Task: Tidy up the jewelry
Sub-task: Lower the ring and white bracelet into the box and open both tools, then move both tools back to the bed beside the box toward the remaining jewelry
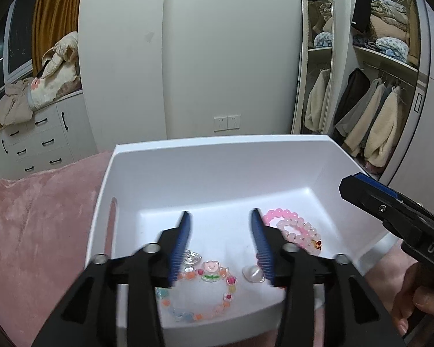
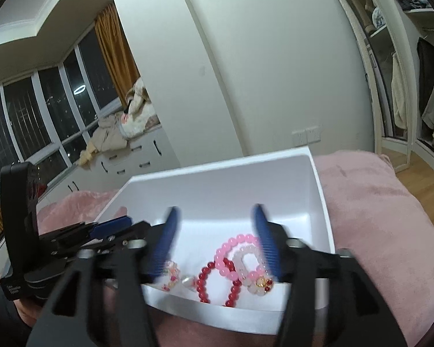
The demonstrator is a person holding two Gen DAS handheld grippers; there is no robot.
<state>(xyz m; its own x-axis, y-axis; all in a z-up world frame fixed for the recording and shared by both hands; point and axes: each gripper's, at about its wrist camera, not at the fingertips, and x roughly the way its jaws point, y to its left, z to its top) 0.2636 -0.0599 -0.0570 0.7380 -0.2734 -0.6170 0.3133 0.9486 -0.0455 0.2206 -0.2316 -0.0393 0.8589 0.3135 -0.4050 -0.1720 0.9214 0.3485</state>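
Note:
A white box (image 1: 217,140) sits on a pink blanket (image 1: 37,217). In it lie a pastel bead bracelet with a tulip charm (image 1: 209,271), a pearl heart (image 1: 253,273), a clear crystal piece (image 1: 192,257) and pink bead bracelets (image 1: 292,225). My left gripper (image 1: 220,214) hangs open over the box, its blue pads apart and bare. In the right wrist view, my right gripper (image 2: 215,211) is open above the pink bracelets (image 2: 231,245), beside a dark red bead bracelet (image 2: 217,284), inside the box (image 2: 217,164). Nothing is pinched. Each gripper shows in the other's view: right gripper (image 1: 358,186), left gripper (image 2: 112,225).
A hand (image 1: 413,297) holds the right gripper at the box's right side. The pink blanket (image 2: 376,217) spreads around the box. Beyond are white drawers with piled clothes (image 1: 37,141), a wall, a leaning mirror (image 1: 315,66) and an open wardrobe (image 1: 376,101).

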